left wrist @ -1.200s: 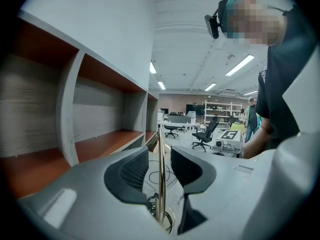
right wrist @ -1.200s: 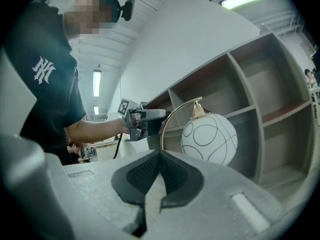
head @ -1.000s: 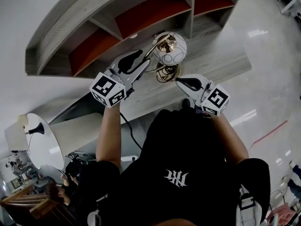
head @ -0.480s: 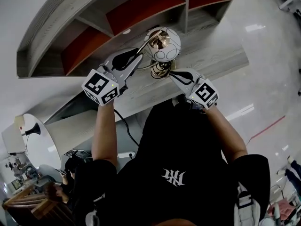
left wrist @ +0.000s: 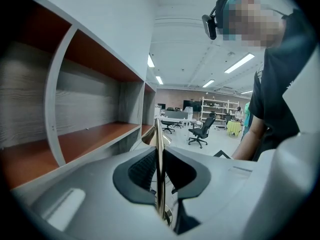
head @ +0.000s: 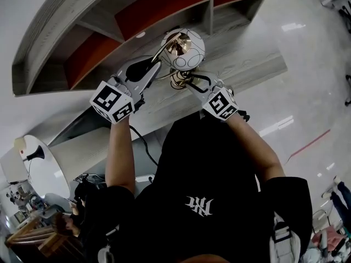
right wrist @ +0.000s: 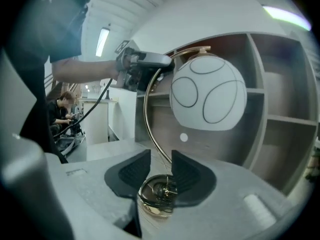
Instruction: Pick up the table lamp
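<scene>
- Your left gripper (left wrist: 159, 153) is closed on the thin gold stem (left wrist: 158, 134) of the table lamp (head: 185, 44). In the left gripper view the two dark pads (left wrist: 140, 170) press the stem from both sides and no gap shows between them.
- In the head view this gripper (head: 156, 68) meets the stem up on its curve, just left of the white globe (head: 189, 48).
- Your right gripper (right wrist: 161, 158) is open. Its jaws stand apart, and the lower part of the stem (right wrist: 150, 129) rises through the gap between them, closer to the pad on the right side of that view.
- The round gold base (right wrist: 156, 200) of the lamp sits low between the jaws of the right gripper. I cannot tell if a pad touches it.
- In the head view the right gripper (head: 190, 81) is just beside the base (head: 179, 81), below the globe.
- The lamp is on the grey wooden top (head: 247, 59) in front of the shelf unit (head: 104, 56) with red-brown boards. The globe (right wrist: 207, 94) hangs from the end of the curved stem, above the base.
- Your two grippers are near each other, one on each side of the lamp.
</scene>
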`<state>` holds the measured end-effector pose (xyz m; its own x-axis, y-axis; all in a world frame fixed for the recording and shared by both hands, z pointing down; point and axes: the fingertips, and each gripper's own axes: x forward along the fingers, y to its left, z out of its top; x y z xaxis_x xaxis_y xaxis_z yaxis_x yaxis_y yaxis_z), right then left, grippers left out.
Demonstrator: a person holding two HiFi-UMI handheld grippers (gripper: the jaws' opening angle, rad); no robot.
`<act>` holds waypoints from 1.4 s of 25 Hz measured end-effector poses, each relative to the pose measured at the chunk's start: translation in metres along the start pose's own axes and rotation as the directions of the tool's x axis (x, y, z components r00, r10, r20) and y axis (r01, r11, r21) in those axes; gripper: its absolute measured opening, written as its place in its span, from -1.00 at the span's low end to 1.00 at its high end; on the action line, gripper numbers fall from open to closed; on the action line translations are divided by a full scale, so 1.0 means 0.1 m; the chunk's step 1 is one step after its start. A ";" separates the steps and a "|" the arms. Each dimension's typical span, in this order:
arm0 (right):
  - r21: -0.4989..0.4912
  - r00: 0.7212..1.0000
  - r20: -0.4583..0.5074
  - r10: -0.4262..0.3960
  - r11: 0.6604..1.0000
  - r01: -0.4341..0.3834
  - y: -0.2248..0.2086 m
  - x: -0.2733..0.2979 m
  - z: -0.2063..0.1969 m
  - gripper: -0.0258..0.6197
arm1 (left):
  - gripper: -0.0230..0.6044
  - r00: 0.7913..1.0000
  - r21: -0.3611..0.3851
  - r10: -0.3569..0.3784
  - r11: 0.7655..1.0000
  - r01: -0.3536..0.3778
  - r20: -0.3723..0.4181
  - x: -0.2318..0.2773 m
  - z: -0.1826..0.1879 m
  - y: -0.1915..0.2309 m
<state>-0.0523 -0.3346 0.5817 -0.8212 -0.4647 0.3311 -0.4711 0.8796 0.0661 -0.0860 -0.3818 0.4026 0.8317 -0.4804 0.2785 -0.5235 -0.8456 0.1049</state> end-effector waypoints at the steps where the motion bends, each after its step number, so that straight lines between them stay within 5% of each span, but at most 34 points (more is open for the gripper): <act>1: -0.030 1.000 -0.015 -0.004 1.000 0.003 0.00 0.04 -0.03 -0.53 | -0.78 1.000 -0.004 -0.001 1.000 0.001 -0.001 0.00 0.00 -0.01; 25: -0.363 0.984 -0.167 -0.070 0.932 0.004 -0.11 0.73 -0.34 -0.44 | -0.79 1.000 -0.025 -0.003 1.000 0.003 -0.010 0.01 0.04 -0.02; 35: -0.379 0.981 -0.183 -0.060 0.925 -0.014 -0.07 0.82 -0.41 -0.45 | -0.78 1.000 -0.039 -0.005 0.999 0.005 -0.005 0.00 0.04 -0.01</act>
<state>-0.1037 -0.3746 0.6469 -0.7187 -0.4906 0.4928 -0.3029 0.8588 0.4132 -0.0845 -0.3823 0.3987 0.8335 -0.4748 0.2825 -0.5261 -0.8383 0.1432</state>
